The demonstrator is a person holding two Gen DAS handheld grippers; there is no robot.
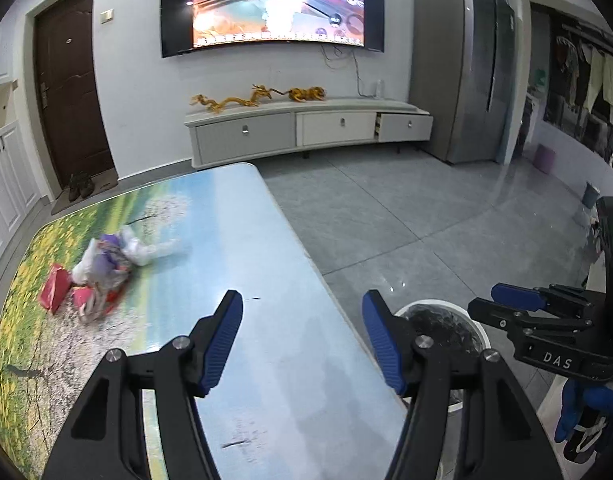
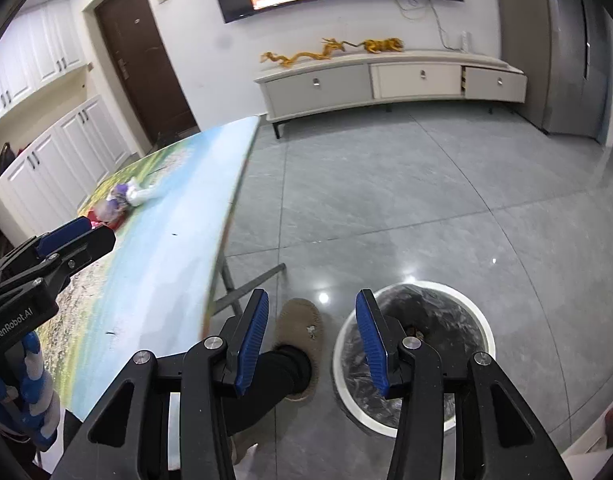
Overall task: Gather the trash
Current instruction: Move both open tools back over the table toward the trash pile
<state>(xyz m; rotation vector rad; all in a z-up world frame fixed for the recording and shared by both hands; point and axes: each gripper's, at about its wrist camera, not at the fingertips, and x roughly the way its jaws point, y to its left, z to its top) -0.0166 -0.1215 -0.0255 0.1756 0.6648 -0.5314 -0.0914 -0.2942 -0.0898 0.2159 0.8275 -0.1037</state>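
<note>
Lying far ahead-left of left claw [image 1: 302,336]: trash [image 1: 102,268].

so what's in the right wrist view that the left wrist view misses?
Right wrist only: a slippered foot beside the table, white wall cabinets. Left wrist only: a purple stool, hanging clothes. Both: trash pile on the table, lined bin on the floor, TV stand, both grippers open, empty.

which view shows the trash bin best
The right wrist view: the trash bin shows nearly its whole white rim and black liner on the floor beside the table. In the left wrist view only part shows, behind the left gripper's finger.
</note>
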